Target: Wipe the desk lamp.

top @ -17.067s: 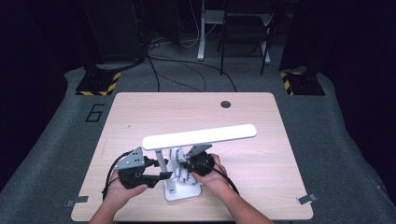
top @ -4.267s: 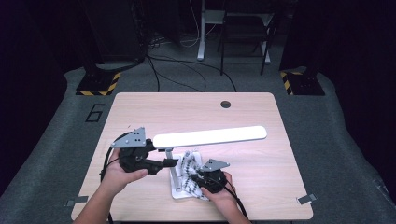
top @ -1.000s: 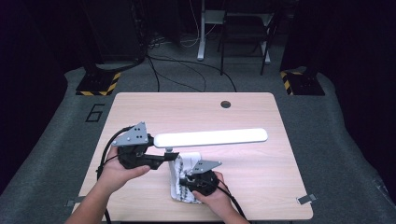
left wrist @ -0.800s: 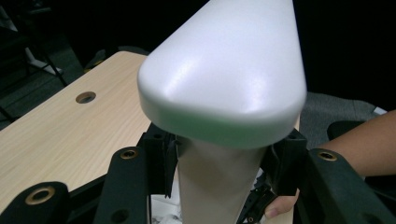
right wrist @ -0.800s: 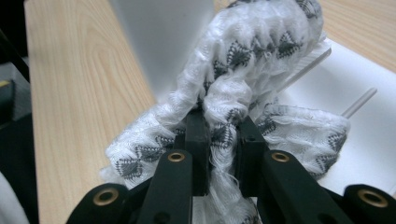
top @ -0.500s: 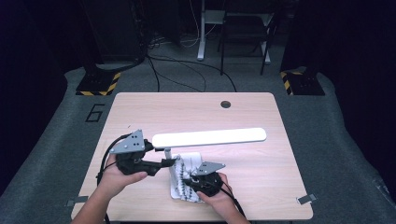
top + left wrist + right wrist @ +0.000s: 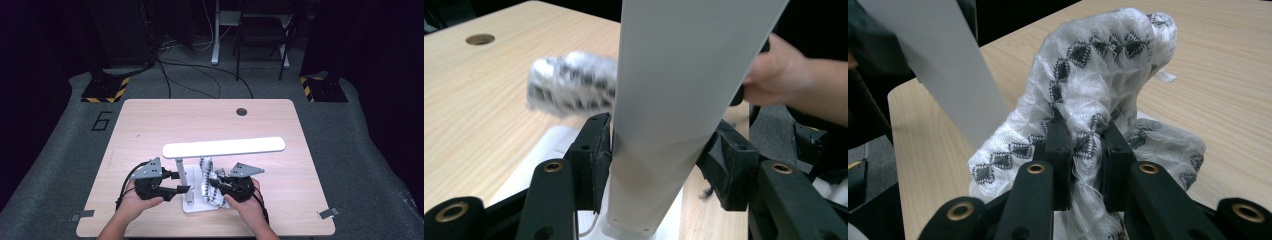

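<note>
Right claw (image 7: 1083,145) pinches the patterned cloth (image 7: 1098,65) (over the base) — left claw (image 7: 659,150) straddles the lamp post (image 7: 664,125), released.

A desk lamp (image 7: 186,177) stands near the front edge of the table (image 7: 150,125), its base under the two grippers and its long head (image 7: 224,147) stretching rightward above the tabletop. The left gripper (image 7: 181,181) sits left of the lamp's post, jaws either side of it. The right gripper (image 7: 214,184) lies right of the post, with the cloth (image 7: 207,176) on the base between them. A round hole (image 7: 242,111) lies near the table's far edge.
</note>
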